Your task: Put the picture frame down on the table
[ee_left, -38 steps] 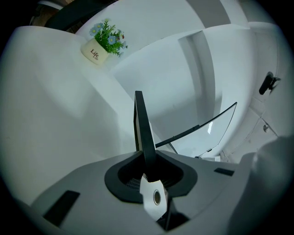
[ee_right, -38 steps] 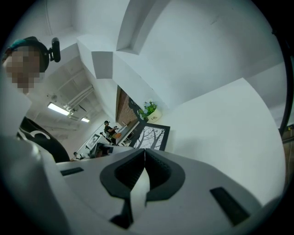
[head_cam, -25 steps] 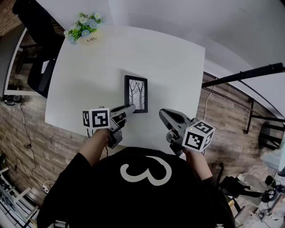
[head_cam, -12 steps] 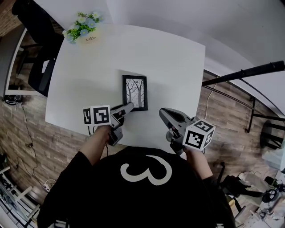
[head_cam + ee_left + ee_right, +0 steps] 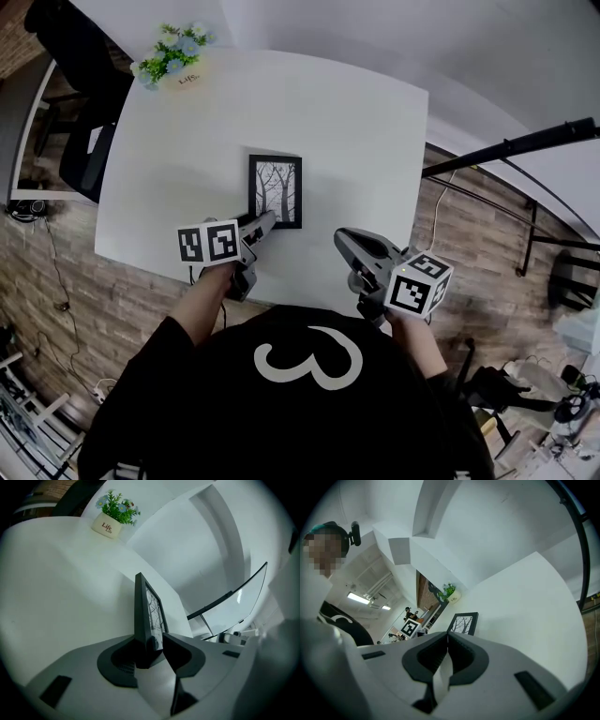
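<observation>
The right gripper [image 5: 343, 237] is held nearest the person, just off the near edge of the white table [image 5: 356, 122], its jaws pressed together with nothing between them. To its left, the left gripper [image 5: 157, 645] is closed on the near edge of the black picture frame [image 5: 276, 191], which is pinched between both jaws. The frame is seen face up over the table's near half; whether it touches the surface cannot be told. A small potted plant [image 5: 174, 58] is set at the far left corner.

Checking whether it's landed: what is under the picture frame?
Only white table shows beneath the picture frame, clamped by the left hand-held gripper. Contact underneath is hidden.
</observation>
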Demonstrator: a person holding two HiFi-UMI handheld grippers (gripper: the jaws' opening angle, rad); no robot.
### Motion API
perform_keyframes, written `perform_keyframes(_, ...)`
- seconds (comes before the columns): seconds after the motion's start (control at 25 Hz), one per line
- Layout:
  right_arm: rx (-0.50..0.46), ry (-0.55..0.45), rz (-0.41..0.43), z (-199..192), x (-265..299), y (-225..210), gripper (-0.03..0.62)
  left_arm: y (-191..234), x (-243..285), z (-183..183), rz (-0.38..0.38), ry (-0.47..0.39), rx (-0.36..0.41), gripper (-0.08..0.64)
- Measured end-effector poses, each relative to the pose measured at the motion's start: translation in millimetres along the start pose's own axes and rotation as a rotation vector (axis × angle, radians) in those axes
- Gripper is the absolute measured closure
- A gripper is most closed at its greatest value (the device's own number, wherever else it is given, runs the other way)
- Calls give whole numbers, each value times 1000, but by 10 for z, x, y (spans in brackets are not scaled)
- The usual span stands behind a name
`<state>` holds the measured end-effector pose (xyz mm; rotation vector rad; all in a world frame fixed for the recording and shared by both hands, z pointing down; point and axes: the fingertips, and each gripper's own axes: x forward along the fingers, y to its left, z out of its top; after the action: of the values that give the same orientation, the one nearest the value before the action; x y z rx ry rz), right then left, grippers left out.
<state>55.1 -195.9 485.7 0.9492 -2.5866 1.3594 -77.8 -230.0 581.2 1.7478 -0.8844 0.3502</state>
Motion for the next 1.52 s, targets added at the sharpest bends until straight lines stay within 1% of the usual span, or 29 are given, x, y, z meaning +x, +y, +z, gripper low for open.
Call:
perform_keyframes(0.08,1,2,-5,-19,-22,17,569,29,-16,-19,29,-7,10,400)
perform_keyframes(0.24,5,-8,-14,-31,-79,5,569,17,-19,-19,54,-15,32,379)
perform_keyframes(0.56,18,-7,-22,-90,-140,12,569,1,-17,-54,120,-4,151,351)
perform_keyframes(0.72,20,-4,-18,-104,-132,30,569,20,-38,-34,169,-5,237,319)
perform_keyframes(0.8,20,-5,-14,-108,-134,34,569,42,-62,-37,184,-6,260,304)
perform_keyframes(0.92,17,-5,-15,-123,-146,37,569,42,-79,-58,169,-12,248,291)
perform_keyframes(1.0,15,0,-15,-140,-147,63,569,34,-99,-73,164,-15,250,270)
perform_keyframes(1.16,4,1,1,-173,-147,123,569,24,-170,-68,173,-28,263,261)
perform_keyframes(1.28,-10,-3,1,-175,-166,182,569,7,-266,-56,175,-47,248,262)
perform_keyframes(1.52,-50,-34,1,-175,-253,304,569,-177,-545,-101,89,-82,215,268)
